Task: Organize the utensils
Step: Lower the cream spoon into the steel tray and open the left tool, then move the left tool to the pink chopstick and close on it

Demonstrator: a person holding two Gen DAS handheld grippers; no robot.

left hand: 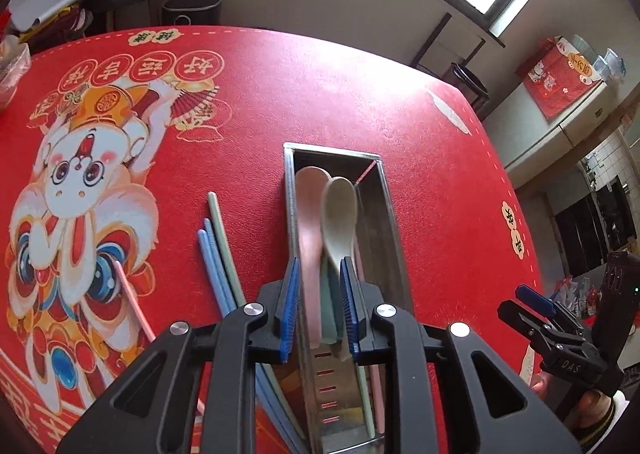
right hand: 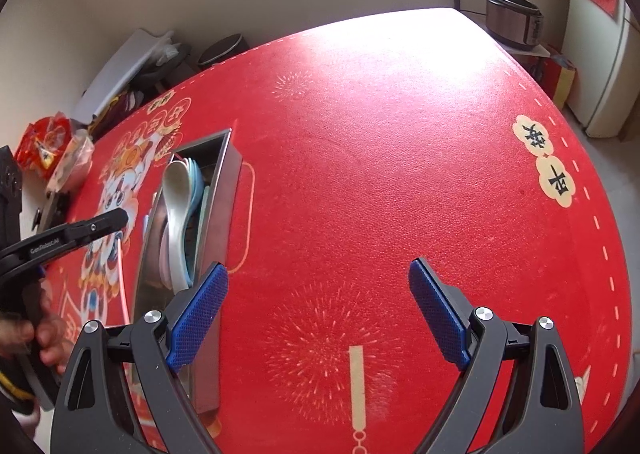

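A red printed cloth (right hand: 360, 174) with a cartoon lion-dance rabbit covers the surface, with a pale wall and a bright window behind. On it lies a long steel tray (left hand: 386, 190), open at the top. Inside the tray are spoons: a pink spoon (left hand: 310, 190) along the left wall and a cream spoon (left hand: 340, 210) blurred beside it, its bowl toward the far end. The left claw (left hand: 320, 286) hangs over the near end of the tray, its blue pads only a little apart, the spoon handles showing in the gap between them; whether the pads press on a handle I cannot tell. To the left of the tray, on the cloth, lie loose chopsticks: a green one (left hand: 220, 230), two blue ones (left hand: 212, 258) just beside it and a pink one (left hand: 132, 294) further left. The right claw (right hand: 318, 274) is spread wide over bare cloth just right of the tray, with nothing between its pads
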